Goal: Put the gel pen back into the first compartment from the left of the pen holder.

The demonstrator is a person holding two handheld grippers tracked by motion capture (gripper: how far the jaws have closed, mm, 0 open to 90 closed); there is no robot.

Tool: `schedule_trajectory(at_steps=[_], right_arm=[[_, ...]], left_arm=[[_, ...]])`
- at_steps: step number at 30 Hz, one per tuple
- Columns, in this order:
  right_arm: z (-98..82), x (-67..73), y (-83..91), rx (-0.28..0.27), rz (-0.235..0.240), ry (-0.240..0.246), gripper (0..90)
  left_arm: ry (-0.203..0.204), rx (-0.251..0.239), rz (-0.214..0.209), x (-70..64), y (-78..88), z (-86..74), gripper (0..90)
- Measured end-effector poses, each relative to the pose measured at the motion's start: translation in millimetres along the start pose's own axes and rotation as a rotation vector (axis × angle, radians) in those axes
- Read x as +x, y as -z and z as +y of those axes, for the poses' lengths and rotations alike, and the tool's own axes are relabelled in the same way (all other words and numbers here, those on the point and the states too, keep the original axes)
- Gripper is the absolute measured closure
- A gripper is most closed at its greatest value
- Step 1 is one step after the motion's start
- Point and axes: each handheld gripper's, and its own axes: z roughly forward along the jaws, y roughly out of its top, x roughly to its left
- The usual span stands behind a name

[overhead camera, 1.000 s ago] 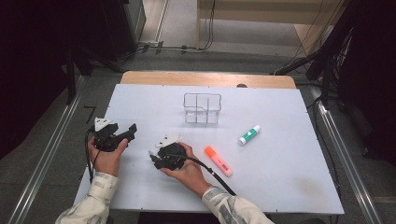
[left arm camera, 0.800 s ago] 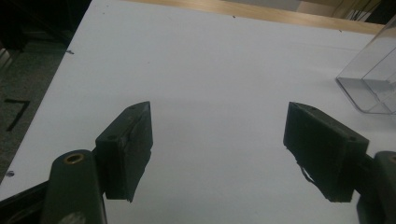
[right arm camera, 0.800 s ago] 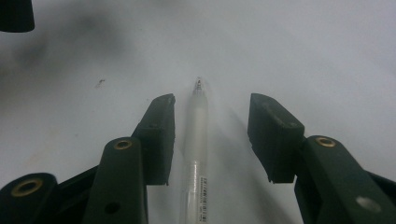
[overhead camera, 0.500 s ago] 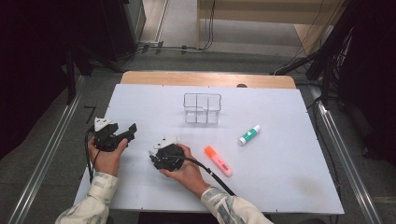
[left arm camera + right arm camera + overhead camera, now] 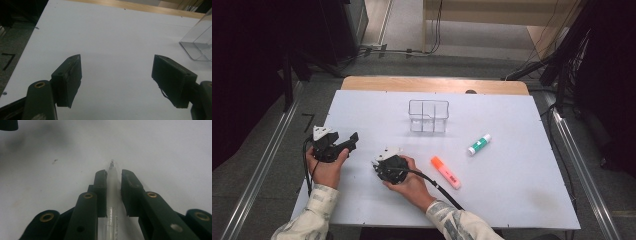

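My right gripper is low on the white table, left of centre, held by a hand. In the right gripper view its jaws stand nearly together around a thin clear pen. The pen lies lengthwise between them, and its tip pokes out past the fingertips. My left gripper is held near the table's left edge. Its jaws are wide open with nothing between them, just above the bare table top.
A clear divided organizer stands at the table's middle back, with its corner showing in the left gripper view. An orange highlighter lies right of my right hand. A green and white marker lies farther right.
My right gripper has edged slightly left and toward the person. The left gripper and the loose items have stayed put.
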Motion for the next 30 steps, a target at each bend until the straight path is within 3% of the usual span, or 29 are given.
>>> schedule_trajectory(at_steps=[17,30], right_arm=[[1.8,-3.0,0.8,0.003,0.006,-0.02,79.0],[10.5,-19.7,21.8,-0.041,-0.011,-0.069,79.2]], left_arm=[[0.0,0.003,0.001,0.0,0.0,-0.2,24.8],[0.001,0.002,-0.003,0.0,-0.6,-0.3,24.8]])
